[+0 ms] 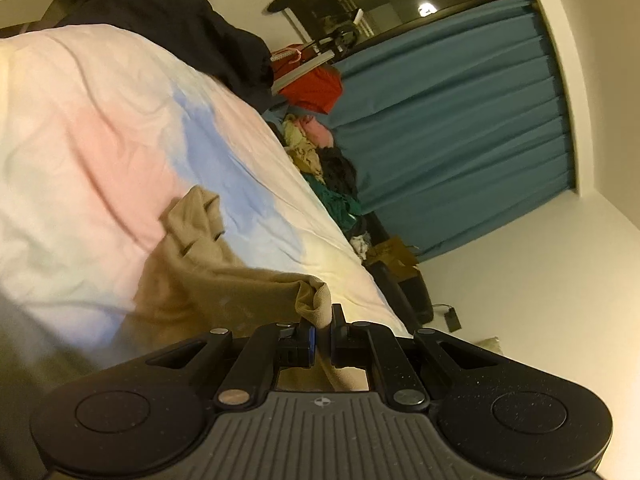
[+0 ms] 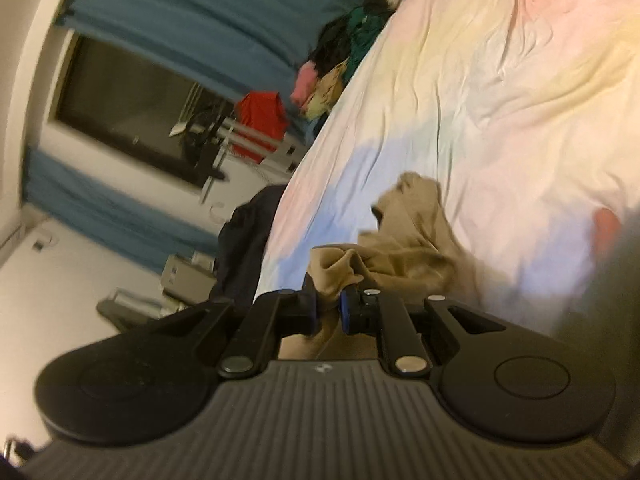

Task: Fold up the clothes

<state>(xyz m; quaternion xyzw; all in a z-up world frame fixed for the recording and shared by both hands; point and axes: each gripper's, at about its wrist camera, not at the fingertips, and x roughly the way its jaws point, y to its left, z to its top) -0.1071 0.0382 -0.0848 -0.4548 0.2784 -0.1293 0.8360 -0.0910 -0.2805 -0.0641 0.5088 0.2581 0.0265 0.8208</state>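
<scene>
Both claws are gripping the one tan garment (image 1: 208,276) now, each pinching a bunched bit of its near hem. The left claw (image 1: 322,326) is nipped almost fully closed on a fold of cloth, and the right claw (image 2: 330,300) is holding narrow on a thicker wad of the same fabric. The rest of the garment is trailing away crumpled across the pastel bed (image 1: 100,120), lying near the middle of its near side.

This is looking like the pick-up-and-spread step: the cloth is raised at two points but not yet flat, so no fold is made so far. The next move is probably calling for the two claws to be drawing apart, pulling the hem taut, then laying the garment out smooth on the bed before folding.

Counting up: two claws, one tan garment in hand, one bed. One dark garment (image 1: 192,36) is sitting at the bed's far corner, and one mixed heap of clothes (image 1: 324,164) is lying beyond the bed's far edge, below one teal curtain (image 1: 460,120); its pieces are too jumbled to count.
</scene>
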